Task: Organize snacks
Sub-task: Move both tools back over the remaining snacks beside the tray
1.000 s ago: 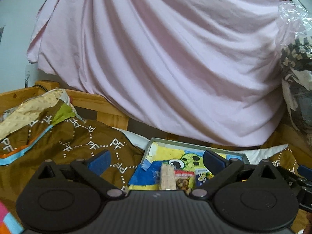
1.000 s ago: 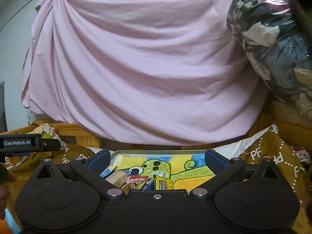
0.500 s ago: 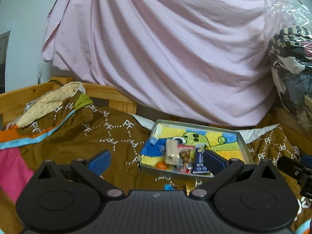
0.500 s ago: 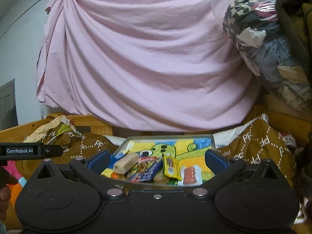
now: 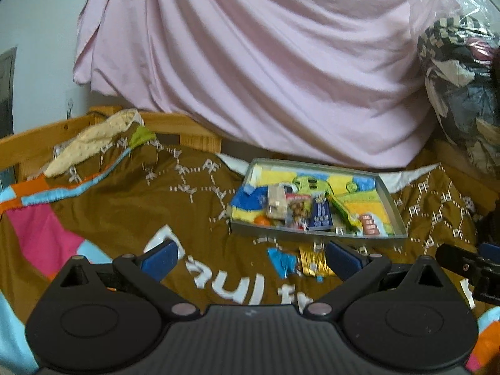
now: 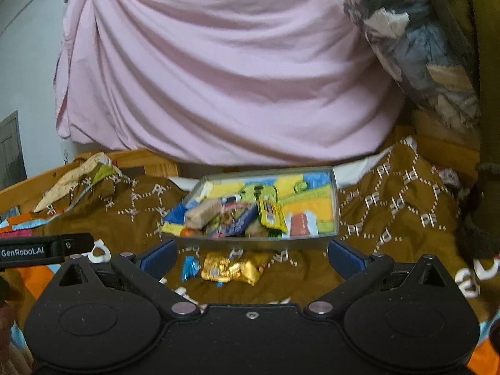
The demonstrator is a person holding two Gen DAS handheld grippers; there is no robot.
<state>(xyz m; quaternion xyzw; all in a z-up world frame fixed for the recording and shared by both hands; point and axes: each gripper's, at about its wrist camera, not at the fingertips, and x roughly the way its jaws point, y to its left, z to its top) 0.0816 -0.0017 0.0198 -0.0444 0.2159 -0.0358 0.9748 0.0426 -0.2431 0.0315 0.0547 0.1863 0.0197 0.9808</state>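
Now both grippers hover over a bed, jaws spread wide and empty, facing a tray of snacks.

At far left a brown quilt (image 5: 125, 200) covers the bed; the left gripper (image 5: 250, 261) holds its jaws open above it, gripping nothing; just beyond its right finger lie a blue wrapper (image 5: 282, 262) and a gold wrapper (image 5: 312, 264) on the quilt, near the tray's front wall; the grey tray (image 5: 312, 239) sits farther back, holding a beige bar (image 5: 276, 204), a blue packet (image 5: 320, 215) and other snacks on a cartoon lining; the right gripper (image 6: 251, 254) likewise stands open, the gold wrapper (image 6: 229, 270) between its fingers; a pink sheet (image 6: 218, 78) hangs behind.
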